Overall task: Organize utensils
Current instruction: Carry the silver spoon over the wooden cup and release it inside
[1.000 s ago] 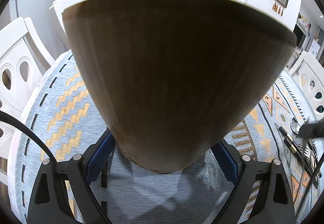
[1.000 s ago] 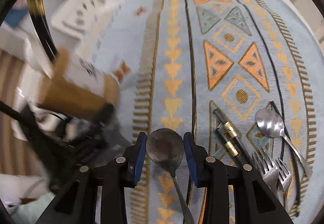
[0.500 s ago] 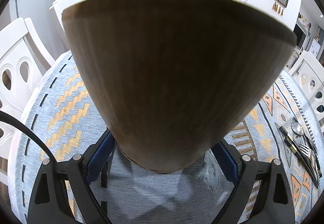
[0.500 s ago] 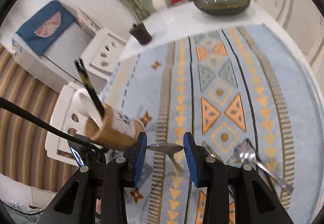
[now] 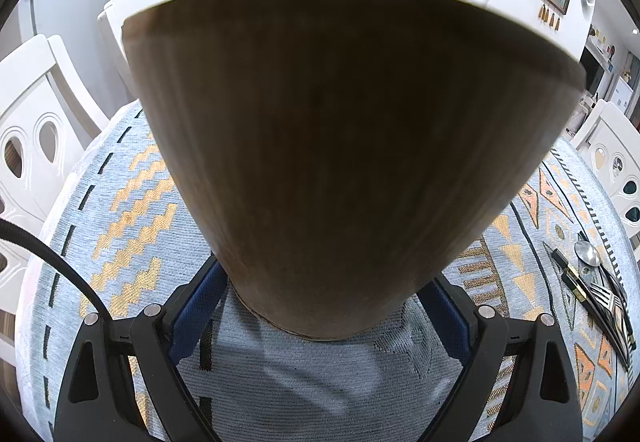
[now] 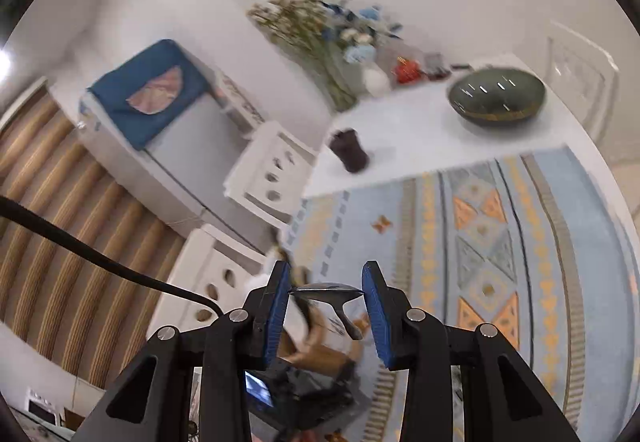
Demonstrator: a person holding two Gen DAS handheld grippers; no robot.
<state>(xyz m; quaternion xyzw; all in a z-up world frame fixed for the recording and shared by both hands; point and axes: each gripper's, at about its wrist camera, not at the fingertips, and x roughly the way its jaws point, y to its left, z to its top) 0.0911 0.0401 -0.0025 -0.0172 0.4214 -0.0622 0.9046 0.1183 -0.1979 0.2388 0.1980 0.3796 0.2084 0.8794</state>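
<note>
Spoon (image 6: 326, 289) clenched by bowl edges between right tool (image 6: 325, 292) pads, handle hanging below. Steel judged light, stiff, slippery; bowl grip likely to pivot, neck hold safer. Holder (image 5: 340, 162) clamped in left tool (image 5: 320, 306), on worktop (image 5: 120, 202).

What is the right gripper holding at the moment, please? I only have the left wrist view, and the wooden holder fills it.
Observer: The right gripper is shut on a metal spoon, with the bowl clamped edge to edge between the blue pads.
Operator: Which way does its handle point?
Observer: It hangs below the bowl, slanting toward the right of the picture.
Operator: Where is the wooden holder from that side?
Observer: The wooden holder shows just under the spoon in the right wrist view. It is blurred, so I cannot tell what is in it.
</note>
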